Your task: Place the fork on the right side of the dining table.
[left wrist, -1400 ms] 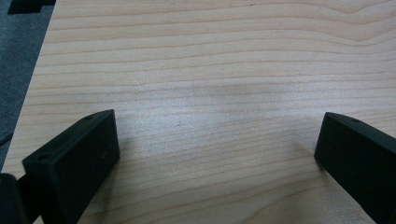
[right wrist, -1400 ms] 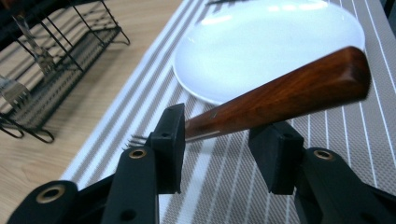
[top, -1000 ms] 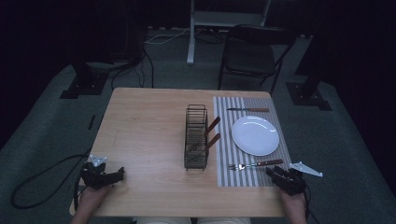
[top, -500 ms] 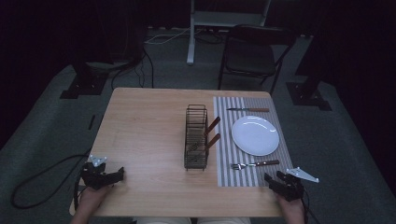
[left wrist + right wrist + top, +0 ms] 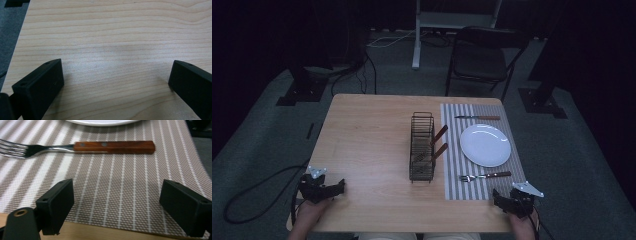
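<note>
We see the desk [image 5: 372, 145] unchanged, the striped mat [image 5: 457, 165] bearing the fork [image 5: 75, 147] just below the plate [image 5: 485, 145], the right gripper [image 5: 115, 207] backed off to the mat's near edge, jaws just opened, empty, and the left gripper [image 5: 115, 85] parked, jaws apart, empty.

Dim high view, sharp gripper close-ups

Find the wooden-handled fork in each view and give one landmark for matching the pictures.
High view: the fork lies on the striped placemat, below the white plate.
Left gripper view: bare tabletop between open jaws, no fork.
Right gripper view: the fork lies across the top, beyond the open jaws.
Shared landmark: the white plate's rim beside the fork.
</note>
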`<state>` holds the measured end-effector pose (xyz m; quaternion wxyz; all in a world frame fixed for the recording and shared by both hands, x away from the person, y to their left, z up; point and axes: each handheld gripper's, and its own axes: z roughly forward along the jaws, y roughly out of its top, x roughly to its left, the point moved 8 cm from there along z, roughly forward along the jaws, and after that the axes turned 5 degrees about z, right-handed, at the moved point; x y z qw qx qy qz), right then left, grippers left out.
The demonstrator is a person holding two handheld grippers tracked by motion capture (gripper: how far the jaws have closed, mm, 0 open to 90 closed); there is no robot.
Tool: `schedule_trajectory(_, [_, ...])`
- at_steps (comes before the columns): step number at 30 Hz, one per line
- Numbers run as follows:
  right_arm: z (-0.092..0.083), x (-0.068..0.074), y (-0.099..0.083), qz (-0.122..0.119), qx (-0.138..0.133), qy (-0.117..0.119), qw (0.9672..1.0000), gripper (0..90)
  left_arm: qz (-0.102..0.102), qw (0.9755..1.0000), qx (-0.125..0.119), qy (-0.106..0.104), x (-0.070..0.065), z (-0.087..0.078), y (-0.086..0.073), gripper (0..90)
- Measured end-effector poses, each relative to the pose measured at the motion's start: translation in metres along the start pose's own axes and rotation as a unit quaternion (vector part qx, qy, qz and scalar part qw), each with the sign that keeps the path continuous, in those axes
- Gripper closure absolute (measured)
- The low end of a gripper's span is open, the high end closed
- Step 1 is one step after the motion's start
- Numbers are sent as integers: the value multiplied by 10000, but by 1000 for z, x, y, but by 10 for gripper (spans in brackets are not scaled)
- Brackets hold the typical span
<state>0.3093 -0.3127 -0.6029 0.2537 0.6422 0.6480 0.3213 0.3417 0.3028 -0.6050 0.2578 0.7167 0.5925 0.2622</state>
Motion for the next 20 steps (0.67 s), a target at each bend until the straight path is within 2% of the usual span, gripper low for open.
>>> schedule_trajectory(6, [-2,-5,1,126,-129,-325,9993,124,0,10000,0,0,0,0,0,3])
schedule_trajectory(11, [-2,-8,1,168,-130,-495,9985,135,-43,10000,3,31,-1,0,0,3])
schedule_trajectory(20, [0,-9,1,176,-46,-518,9985,137,-43,10000,5,32,-1,0,0,3])
